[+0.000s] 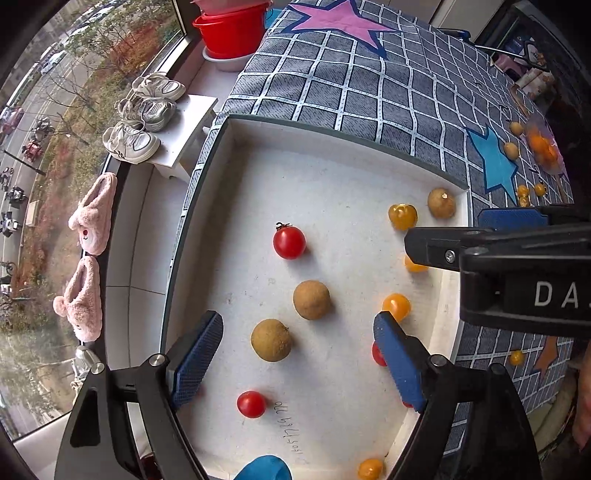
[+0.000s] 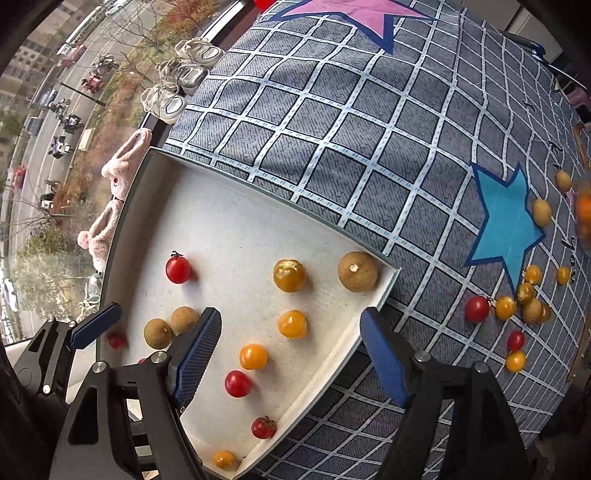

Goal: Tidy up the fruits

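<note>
Now both the left gripper (image 1: 297,360) and right gripper (image 2: 291,356) hold their fingers wide, gripping nothing above the tray (image 2: 207,206).

Setting: a home, upper floor, beside a large window (image 1: 74,122). Indicators: sneakers (image 1: 144,122) on a small white stool (image 1: 184,147) and pink plush slippers (image 1: 92,218) on the sill; stacked red basins (image 1: 232,33); a star-patterned grid cloth (image 2: 332,129) over the work surface. Through the window, a street (image 2: 55,110) with parked scooters lies far below.
</note>
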